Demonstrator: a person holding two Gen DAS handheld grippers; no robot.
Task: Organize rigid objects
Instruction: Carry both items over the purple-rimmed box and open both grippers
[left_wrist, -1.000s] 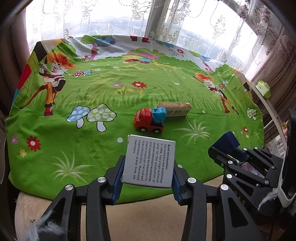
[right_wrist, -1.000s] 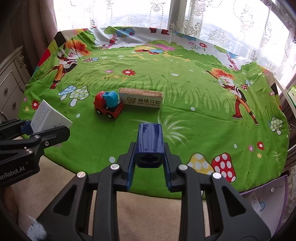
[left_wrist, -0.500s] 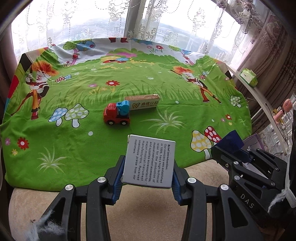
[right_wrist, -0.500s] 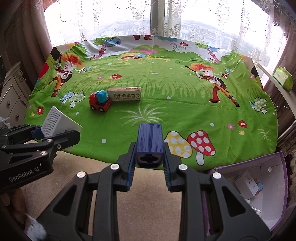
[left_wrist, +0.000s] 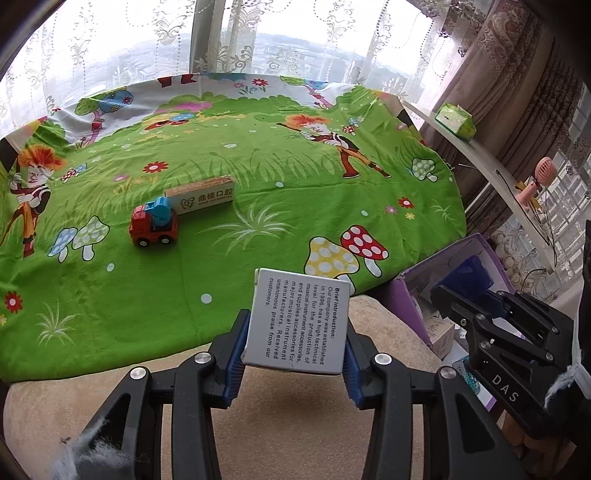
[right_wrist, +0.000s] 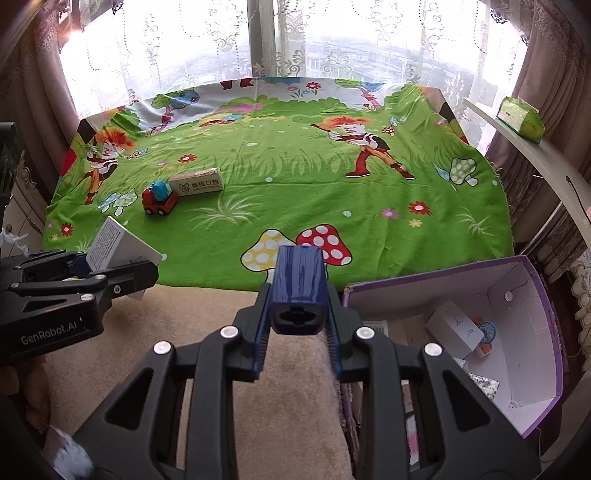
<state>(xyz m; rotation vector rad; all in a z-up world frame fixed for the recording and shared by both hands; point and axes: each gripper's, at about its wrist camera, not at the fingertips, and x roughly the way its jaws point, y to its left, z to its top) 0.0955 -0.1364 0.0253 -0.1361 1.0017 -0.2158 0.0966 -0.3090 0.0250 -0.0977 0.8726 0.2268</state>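
My left gripper (left_wrist: 295, 347) is shut on a white box with printed text (left_wrist: 299, 325), held off the table's near edge; it also shows in the right wrist view (right_wrist: 110, 247). My right gripper (right_wrist: 297, 332) is shut on a dark blue block (right_wrist: 300, 288), held in front of the table beside the purple box (right_wrist: 546, 332). A red and blue toy truck (left_wrist: 153, 225) and a tan toothpaste carton (left_wrist: 201, 199) lie together on the green cartoon cloth (left_wrist: 258, 184).
The purple box stands on the floor at the right, open, with small cartons (right_wrist: 454, 332) inside. Beige carpet (right_wrist: 207, 314) lies below the grippers. A white shelf with a green tissue pack (right_wrist: 521, 118) runs along the right. Curtained windows are behind the table.
Both grippers have drawn back from the table and swung right with their loads. The purple box has come into view at the right. The truck and carton have not moved.
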